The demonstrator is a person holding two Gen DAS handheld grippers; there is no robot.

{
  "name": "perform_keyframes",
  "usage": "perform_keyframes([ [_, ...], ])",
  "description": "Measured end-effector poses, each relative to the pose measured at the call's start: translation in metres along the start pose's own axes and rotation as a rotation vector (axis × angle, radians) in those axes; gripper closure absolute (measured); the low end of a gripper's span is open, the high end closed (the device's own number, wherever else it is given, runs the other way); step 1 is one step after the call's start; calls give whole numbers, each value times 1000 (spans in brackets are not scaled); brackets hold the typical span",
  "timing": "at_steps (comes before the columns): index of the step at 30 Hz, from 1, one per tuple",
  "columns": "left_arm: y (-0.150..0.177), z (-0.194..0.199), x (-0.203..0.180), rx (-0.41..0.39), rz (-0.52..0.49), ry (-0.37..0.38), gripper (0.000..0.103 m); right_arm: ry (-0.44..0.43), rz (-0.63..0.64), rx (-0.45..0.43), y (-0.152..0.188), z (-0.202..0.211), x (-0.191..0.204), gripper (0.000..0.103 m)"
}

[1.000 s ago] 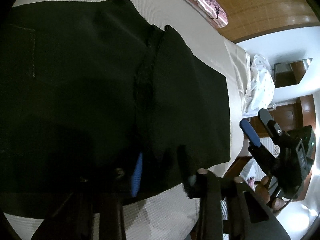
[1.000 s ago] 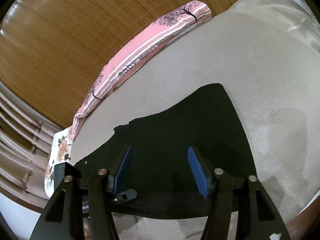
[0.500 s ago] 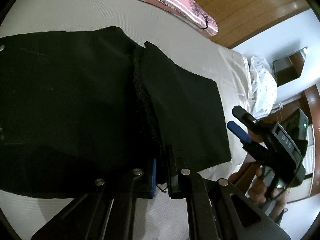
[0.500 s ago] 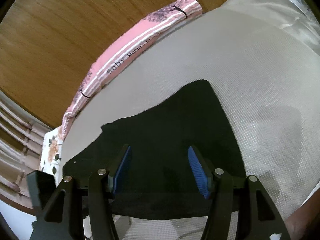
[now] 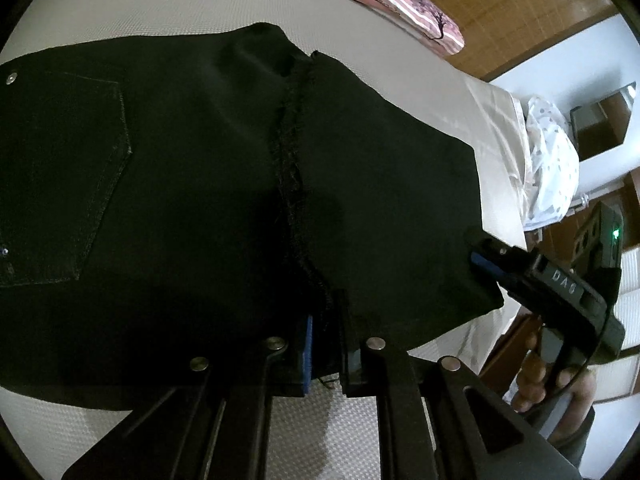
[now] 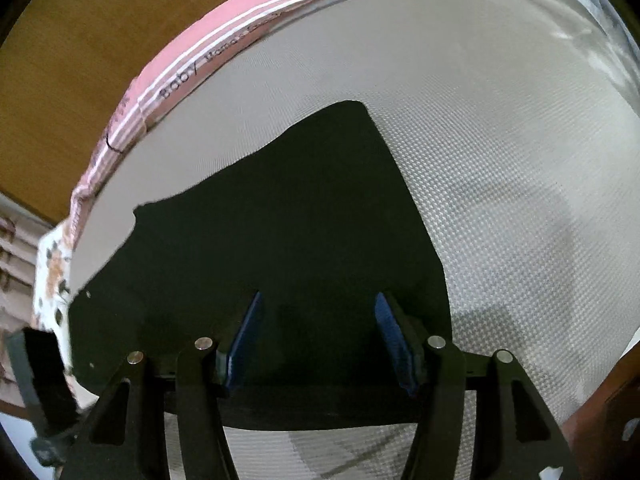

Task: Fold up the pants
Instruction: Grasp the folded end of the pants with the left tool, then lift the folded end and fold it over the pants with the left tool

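Note:
The black pants (image 5: 180, 180) lie flat on the pale bed (image 5: 360, 32), folded over along a frayed seam (image 5: 292, 160), with a back pocket (image 5: 60, 180) at the left. My left gripper (image 5: 326, 344) pinches the near edge of the pants at that seam; its jaws are narrow and just opening, with cloth still between them. My right gripper (image 6: 318, 320) hovers open over the leg end of the pants (image 6: 300, 220), its blue pads (image 6: 248, 328) wide apart and gripping nothing. In the left wrist view the right gripper (image 5: 486, 260) sits at the pants' right edge, held by a hand (image 5: 560, 380).
A pink striped pillow (image 6: 224, 52) printed "Baby" lies along the far side of the bed against a wooden wall (image 6: 80, 40). A white dotted cloth (image 5: 552, 168) hangs past the bed's right edge. Bare textured mattress (image 6: 520, 180) stretches right of the pants.
My left gripper has gone from open to pinched on the seam edge of the pants. The right gripper has sunk toward the leg end and stayed open.

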State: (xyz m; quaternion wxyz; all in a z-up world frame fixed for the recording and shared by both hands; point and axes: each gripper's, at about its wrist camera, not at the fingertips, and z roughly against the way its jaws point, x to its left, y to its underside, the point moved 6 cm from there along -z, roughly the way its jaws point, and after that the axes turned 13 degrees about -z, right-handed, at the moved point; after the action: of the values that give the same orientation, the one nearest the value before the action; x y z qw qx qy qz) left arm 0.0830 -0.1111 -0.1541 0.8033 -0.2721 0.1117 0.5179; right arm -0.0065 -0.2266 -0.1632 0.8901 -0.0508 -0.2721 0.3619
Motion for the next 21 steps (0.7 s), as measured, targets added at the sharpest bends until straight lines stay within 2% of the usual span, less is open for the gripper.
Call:
perform_keyframes([
  [3, 0, 4, 0, -10, -14, -21, 85, 21, 29, -9, 2, 0, 3, 47],
  [5, -1, 9, 1, -26, -40, -60, 82, 25, 35, -13, 3, 1, 3, 47],
  [8, 0, 24, 6, -68, -85, -113, 80, 28, 44, -17, 3, 2, 3, 46],
  [11, 4, 46, 21, -122, -76, -166, 75, 29, 52, -19, 4, 2, 5, 45],
  [14, 13, 72, 45, -175, -37, -231, 70, 22, 60, -16, 5, 0, 8, 45],
  [17, 30, 100, 77, -220, 39, -274, 69, 7, 77, -8, 8, -2, 12, 45],
  [21, 58, 135, 113, -298, 187, -242, 69, -8, 109, 4, 16, -6, 20, 45],
])
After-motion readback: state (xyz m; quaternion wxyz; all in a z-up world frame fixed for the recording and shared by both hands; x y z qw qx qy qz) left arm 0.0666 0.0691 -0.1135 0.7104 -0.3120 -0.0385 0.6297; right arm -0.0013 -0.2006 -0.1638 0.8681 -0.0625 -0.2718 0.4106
